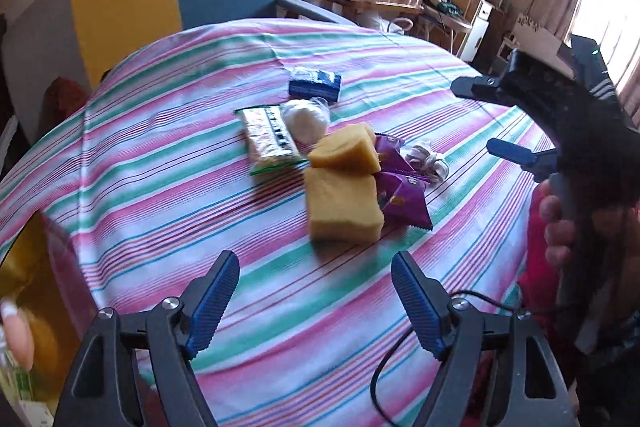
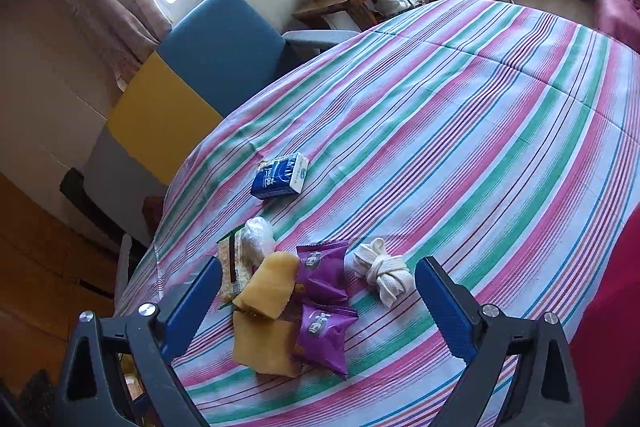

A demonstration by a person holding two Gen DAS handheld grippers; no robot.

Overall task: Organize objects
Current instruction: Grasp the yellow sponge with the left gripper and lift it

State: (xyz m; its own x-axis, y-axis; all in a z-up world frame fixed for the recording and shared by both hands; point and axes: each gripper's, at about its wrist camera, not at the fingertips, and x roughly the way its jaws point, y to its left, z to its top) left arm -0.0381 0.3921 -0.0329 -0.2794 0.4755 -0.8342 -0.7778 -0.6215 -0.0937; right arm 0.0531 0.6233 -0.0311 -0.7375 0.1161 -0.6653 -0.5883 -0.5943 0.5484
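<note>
Table w/ striped cloth (image 1: 168, 131) (pink/green/white bands) carries everything; items sit clustered toward the near edge in the right wrist view, well in from the far edge by the blue chair (image 2: 224, 55).

Largest first:
- Lower yellow sponge block (image 1: 342, 205): squarish, lies flat, nearest the L gripper; long axis runs roughly toward the near edge. Matte, porous look.
- Upper yellow sponge block (image 1: 346, 149): overlaps the lower one's far end, tilted, long axis across the cluster.
- Green-edged snack pack (image 1: 270, 139): flat, long axis running near-to-far, clear window w/ pale contents; on the chair side of the sponges.
- Two purple snack packets (image 2: 322, 291): crimped ends, one behind the other, touching the sponges on the side away from the snack pack.
- Blue tissue pack (image 2: 280, 175): apart from the cluster, farther in toward the chair, white end face pointing away from chair.
- White item in clear wrap (image 1: 306, 121): roundish, touching the snack pack's far end.
- Knotted white cord bundle (image 2: 382, 273): just beside the purple packets, loose ends toward the near edge.

L gripper (image 1: 316, 303): jaws spread wide, nothing between pads, above cloth near the lower sponge. R gripper (image 2: 318, 307): jaws apart, released, hovering over the cluster; sponges and packets seen between the fingers, no pad contact.
</note>
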